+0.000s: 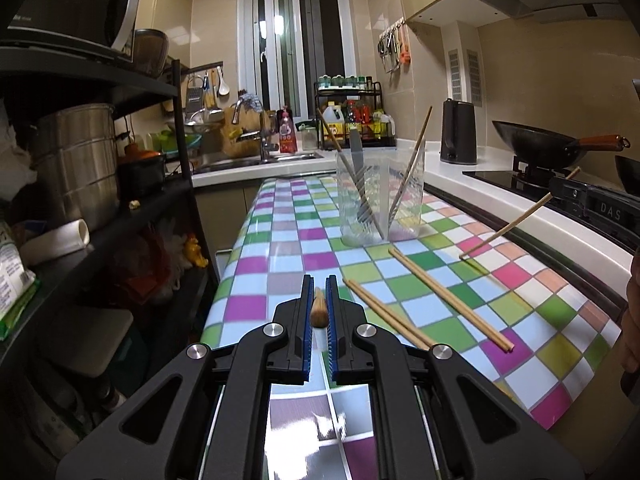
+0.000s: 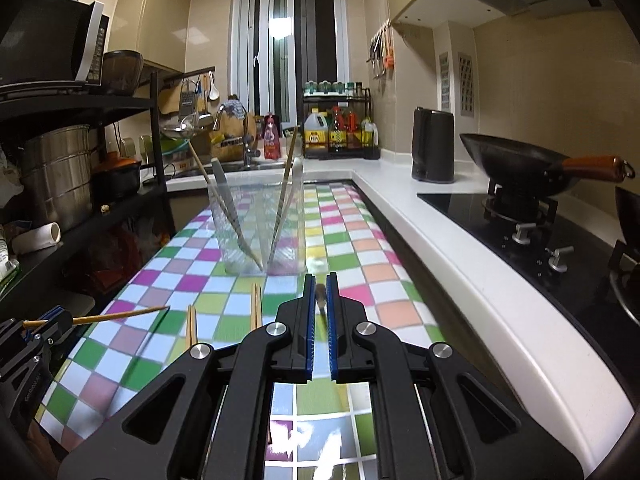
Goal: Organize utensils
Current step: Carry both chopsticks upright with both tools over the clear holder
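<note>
Each gripper, left [image 1: 319, 300] and right [image 2: 320, 300], clamps a chopstick; some utensils, apparently forks included, stand in the clear cup [image 1: 380, 196]; two chopsticks [image 1: 420, 308] lie near.

The table [image 1: 288, 256] has a cloth with a checked pattern of pink, green, white, lilac and orange squares. On it stands a clear cup [image 1: 380, 200], and near the cup lie pale tan wooden chopsticks [image 1: 448, 300]. Both tongs are black with blue pads [image 1: 307, 320].
</note>
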### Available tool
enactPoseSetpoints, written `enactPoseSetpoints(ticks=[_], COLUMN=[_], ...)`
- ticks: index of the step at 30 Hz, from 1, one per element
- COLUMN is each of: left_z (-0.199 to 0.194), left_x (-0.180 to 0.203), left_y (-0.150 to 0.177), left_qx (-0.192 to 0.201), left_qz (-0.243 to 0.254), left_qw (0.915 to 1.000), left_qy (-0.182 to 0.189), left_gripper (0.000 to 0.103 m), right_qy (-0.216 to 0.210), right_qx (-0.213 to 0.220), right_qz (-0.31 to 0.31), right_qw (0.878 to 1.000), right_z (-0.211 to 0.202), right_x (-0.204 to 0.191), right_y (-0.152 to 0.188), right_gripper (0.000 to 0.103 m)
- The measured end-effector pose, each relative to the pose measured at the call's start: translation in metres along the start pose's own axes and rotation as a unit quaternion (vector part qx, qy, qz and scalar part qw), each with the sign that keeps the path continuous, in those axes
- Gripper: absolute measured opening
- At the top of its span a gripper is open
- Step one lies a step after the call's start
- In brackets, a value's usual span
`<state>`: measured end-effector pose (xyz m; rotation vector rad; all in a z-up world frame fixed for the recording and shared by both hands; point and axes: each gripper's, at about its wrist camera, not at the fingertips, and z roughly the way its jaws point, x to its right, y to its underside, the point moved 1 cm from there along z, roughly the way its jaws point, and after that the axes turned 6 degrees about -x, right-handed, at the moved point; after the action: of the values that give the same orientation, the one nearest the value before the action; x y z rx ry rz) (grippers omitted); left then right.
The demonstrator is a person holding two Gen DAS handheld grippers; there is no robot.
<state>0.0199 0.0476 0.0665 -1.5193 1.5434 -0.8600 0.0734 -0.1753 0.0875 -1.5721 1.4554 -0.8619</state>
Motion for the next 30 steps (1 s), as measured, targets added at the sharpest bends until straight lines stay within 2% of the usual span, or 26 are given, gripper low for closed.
enactPoseSetpoints(ticks=[5,10,15,21,30], left_z=[-0.005,-0.008,-0.005,0.012,0.035], left_x=[-0.005,-0.014,-0.031,-0.047,-0.039], left_y=[-0.024,-0.057,-0.092,-0.132,-0.199], left_qx=[0.013,0.017,-0.004,-0.051,-0.037], left_qz=[0.0,-0.012,-0.044,-0.071,-0.05], left_qw=[0.9999,0.9996,0.9974,0.9911,0.9888], left_qy=[0.004,0.02,0.056,0.1,0.136], left_gripper=[0.006,0.006,0.006,0.006,0.006], right_qy=[-0.013,-0.036,-0.059,-0.081,-0.097], right_qx=[0.016,0.01,-0.003,-0.007,0.029], right_qz=[-0.005,-0.009,-0.002,0.0,-0.02], right_qw=[1.0,0.999,0.998,0.997,0.995], right_z=[-0.008,-0.007,-0.005,-0.005,-0.002], right_x=[0.001,0.002,0.004,0.003,-0.009], right_y=[-0.025,-0.049,-0.071,-0.103,-0.169], right_gripper=[0.005,0.006,0.006,0.005,0.005])
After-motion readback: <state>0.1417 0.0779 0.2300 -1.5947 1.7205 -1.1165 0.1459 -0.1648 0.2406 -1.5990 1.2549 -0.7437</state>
